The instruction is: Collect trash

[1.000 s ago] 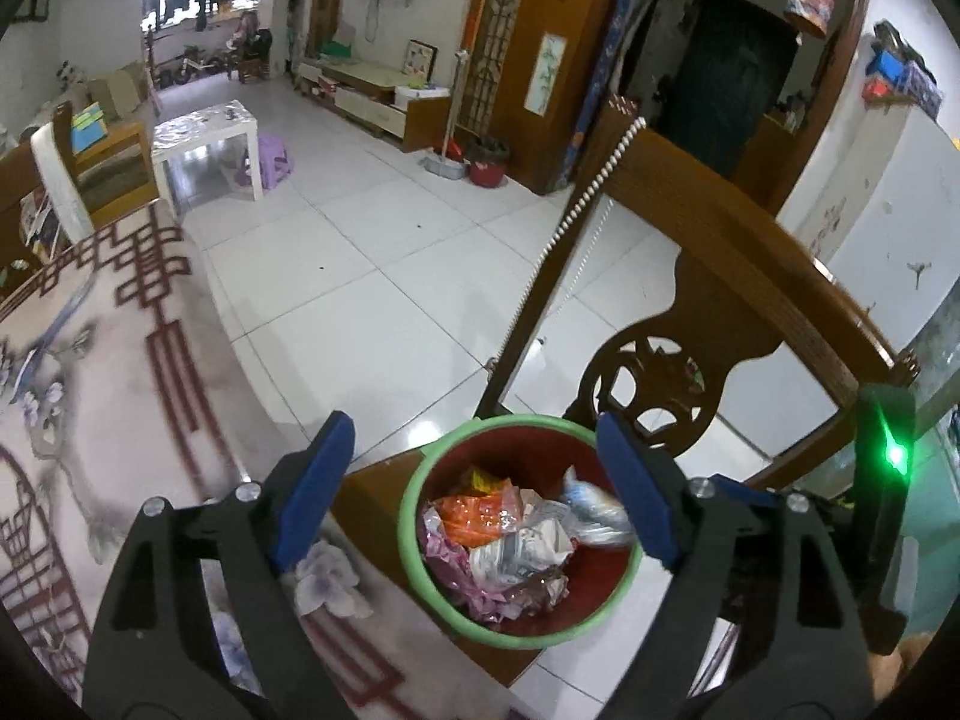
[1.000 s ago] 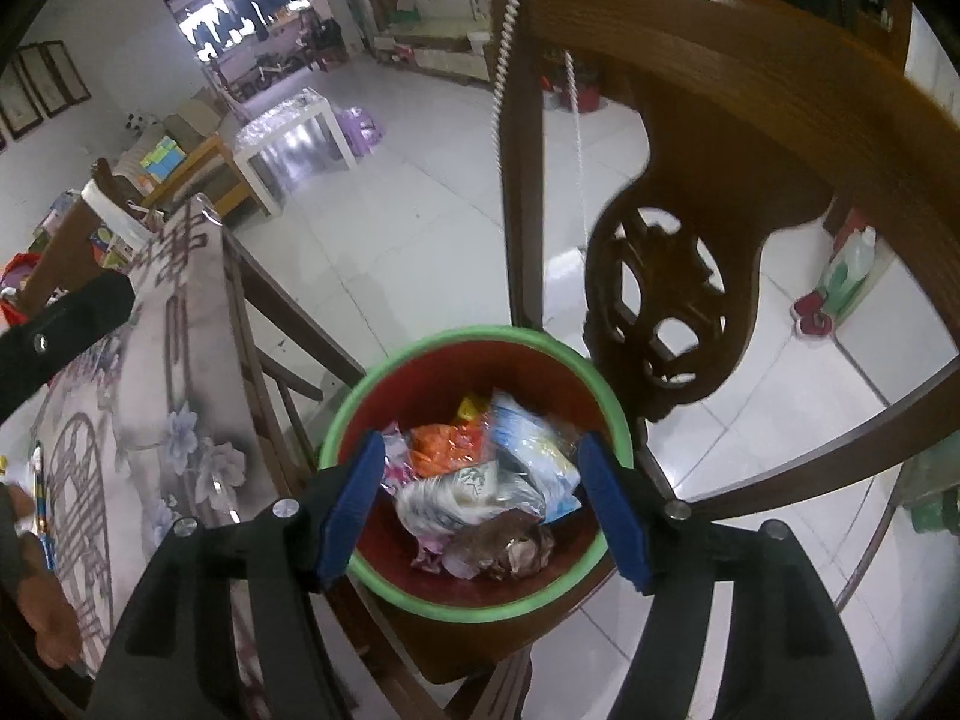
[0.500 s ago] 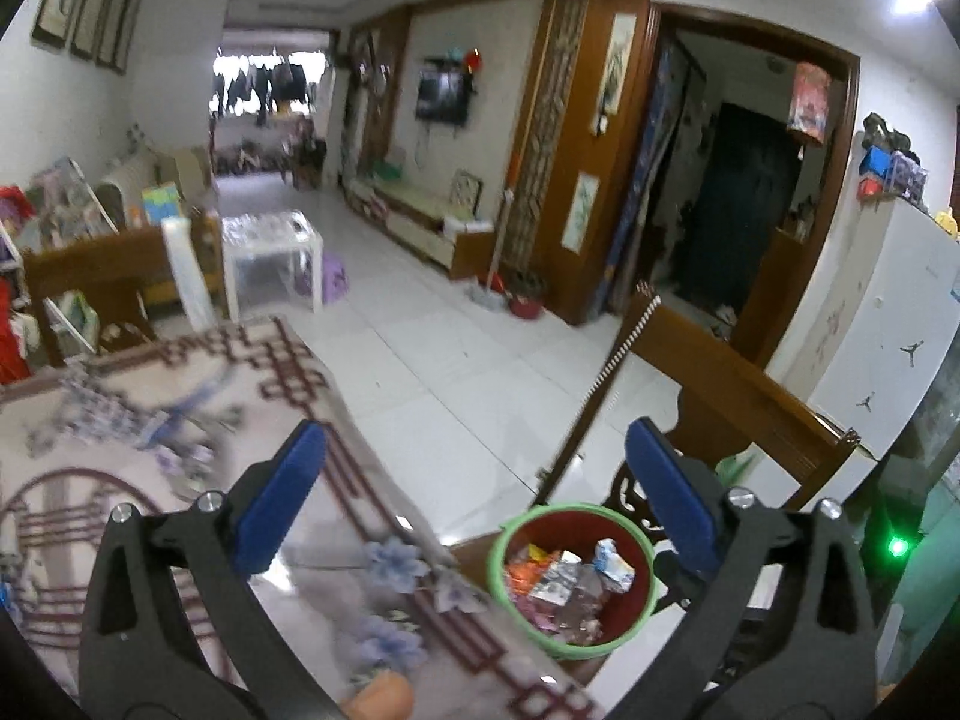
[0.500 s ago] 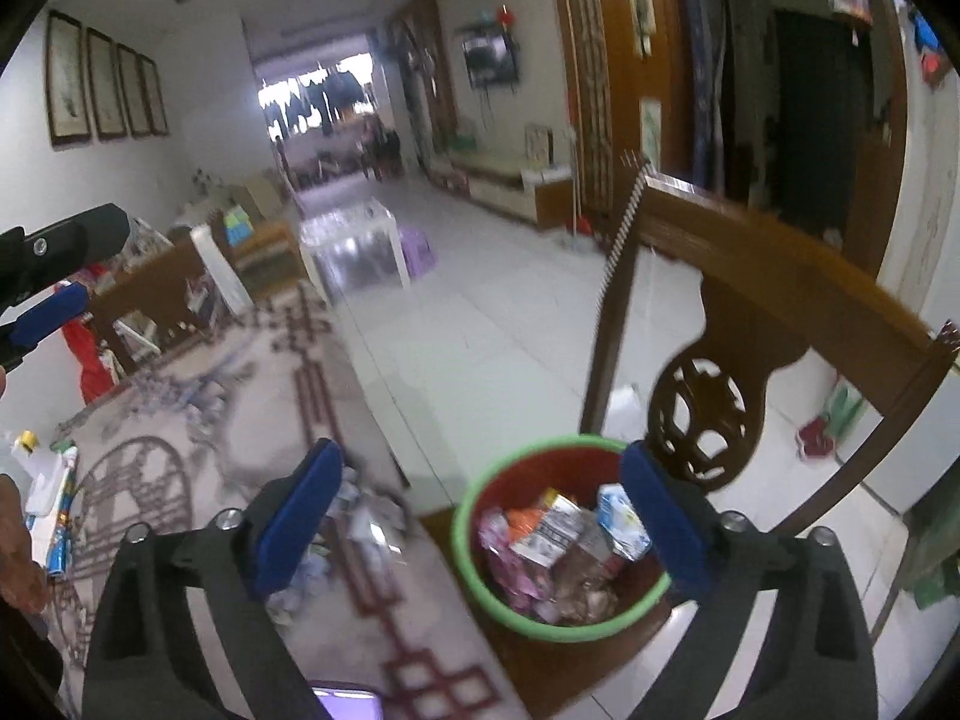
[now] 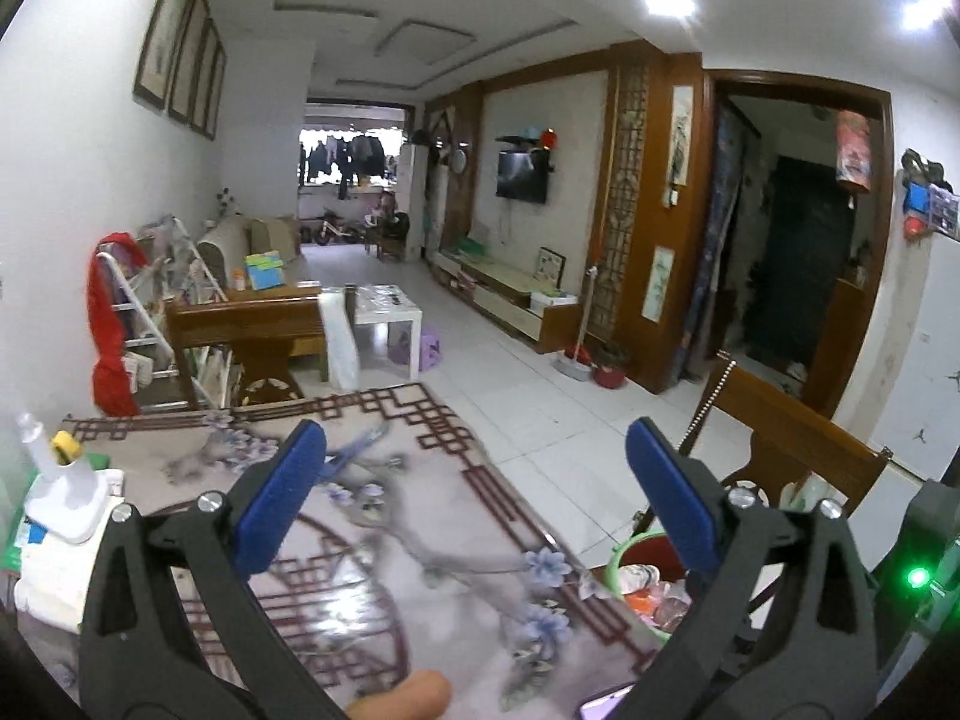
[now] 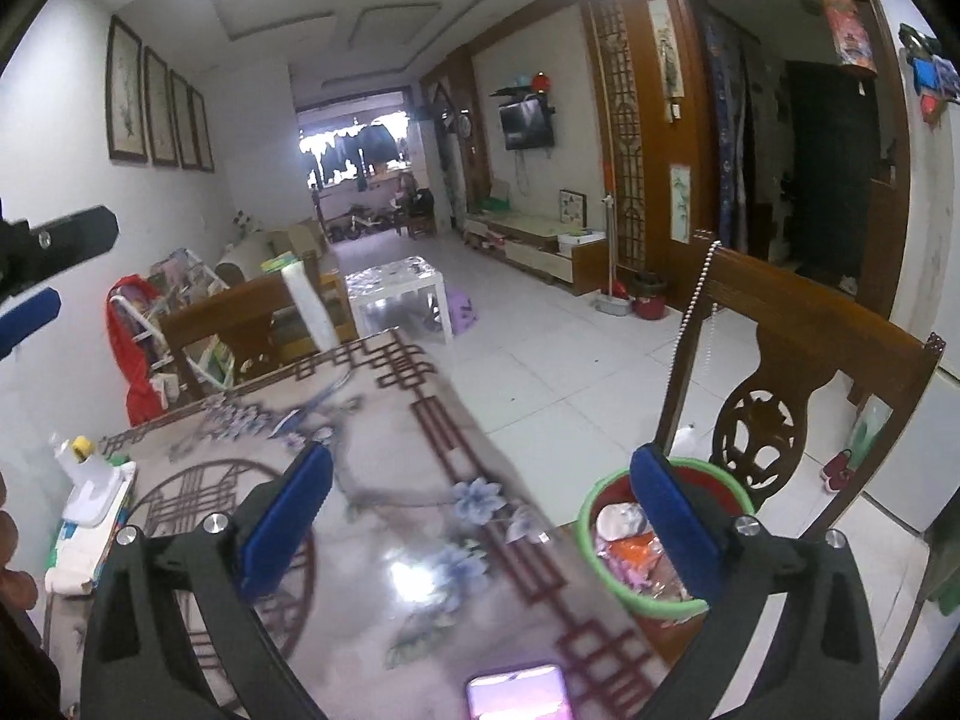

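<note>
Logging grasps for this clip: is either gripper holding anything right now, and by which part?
Nothing is held. The left gripper and right gripper both stand with jaws wide open and empty above the table.

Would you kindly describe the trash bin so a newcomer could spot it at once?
Find the carved wooden chair beside the patterned table. On its seat sits the bin, red with a bright green rim and full of crumpled wrappers, the only round container there.

Bare tabletop [image 6: 420, 540] lies ahead; white bottle [image 6: 84, 480] bounds its left, chair back [image 6: 810, 348] and bin [image 6: 606, 576] its right.
</note>
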Available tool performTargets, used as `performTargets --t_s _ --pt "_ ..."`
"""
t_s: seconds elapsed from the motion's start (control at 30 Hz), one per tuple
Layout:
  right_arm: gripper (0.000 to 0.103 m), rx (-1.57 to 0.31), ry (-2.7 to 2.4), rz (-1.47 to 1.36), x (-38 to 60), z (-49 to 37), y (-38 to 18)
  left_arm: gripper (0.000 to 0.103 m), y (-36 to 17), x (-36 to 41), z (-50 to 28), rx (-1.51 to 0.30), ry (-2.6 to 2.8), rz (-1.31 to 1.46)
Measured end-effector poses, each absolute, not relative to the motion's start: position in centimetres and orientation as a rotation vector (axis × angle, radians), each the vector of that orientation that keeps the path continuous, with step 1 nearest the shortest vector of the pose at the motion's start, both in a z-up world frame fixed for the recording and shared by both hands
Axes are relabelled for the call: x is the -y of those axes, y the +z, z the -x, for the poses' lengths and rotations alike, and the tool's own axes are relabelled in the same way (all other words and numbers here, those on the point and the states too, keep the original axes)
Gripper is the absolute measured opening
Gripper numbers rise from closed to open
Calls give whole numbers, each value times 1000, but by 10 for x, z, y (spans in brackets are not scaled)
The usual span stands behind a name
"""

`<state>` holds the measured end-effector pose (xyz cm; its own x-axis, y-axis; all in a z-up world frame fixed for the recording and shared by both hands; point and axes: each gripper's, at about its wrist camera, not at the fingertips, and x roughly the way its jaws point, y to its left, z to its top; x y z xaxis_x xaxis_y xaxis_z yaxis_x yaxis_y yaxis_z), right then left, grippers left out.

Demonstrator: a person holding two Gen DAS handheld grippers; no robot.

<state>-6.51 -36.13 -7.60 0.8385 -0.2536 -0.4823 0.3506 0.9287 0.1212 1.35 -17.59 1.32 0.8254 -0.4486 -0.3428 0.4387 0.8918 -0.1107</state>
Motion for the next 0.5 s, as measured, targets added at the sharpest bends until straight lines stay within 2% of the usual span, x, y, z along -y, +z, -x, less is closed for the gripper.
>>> performTargets --t_s 0.5 --pt "96 -510 -273 -182 309 71 -74 98 15 120 -4 -386 -453 82"
